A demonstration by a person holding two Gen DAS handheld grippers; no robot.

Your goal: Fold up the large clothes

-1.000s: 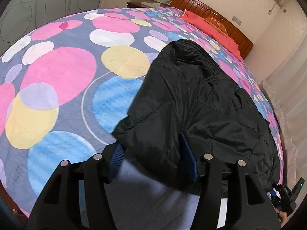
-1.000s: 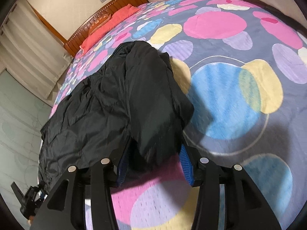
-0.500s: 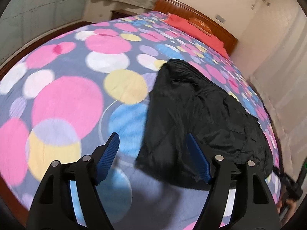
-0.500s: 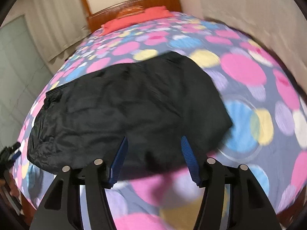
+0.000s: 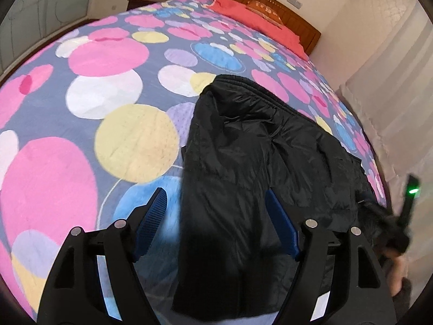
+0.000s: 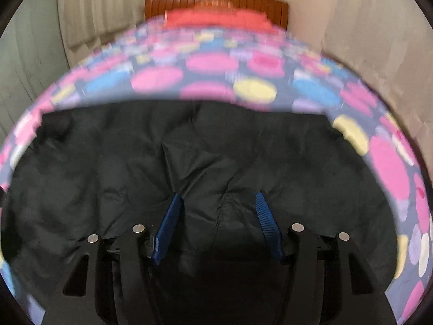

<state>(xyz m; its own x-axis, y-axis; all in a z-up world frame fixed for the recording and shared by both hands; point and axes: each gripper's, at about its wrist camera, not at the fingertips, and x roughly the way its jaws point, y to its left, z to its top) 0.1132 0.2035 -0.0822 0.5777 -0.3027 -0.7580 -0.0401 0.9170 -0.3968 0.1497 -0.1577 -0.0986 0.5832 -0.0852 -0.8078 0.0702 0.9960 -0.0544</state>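
Lying released on the bed (image 5: 113, 86), the jacket (image 5: 243, 162) now rests doubled over. Left claw (image 5: 216, 224), apart and empty, has pulled back off the jacket's left edge; right claw (image 6: 216, 224), likewise apart, has swung over its middle. One fold appears complete.

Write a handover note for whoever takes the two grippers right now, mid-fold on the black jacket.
Left gripper: open, nothing held; its jaws have just been opening, over the jacket's near edge.
Right gripper: open, nothing held; its jaws have just been opening, above the jacket's middle.
Black jacket: released, lying folded over itself on the polka-dot bedspread, creased and uneven.
Done: one fold laid down.
Left: smooth it, then probably fold again to a compact bundle.
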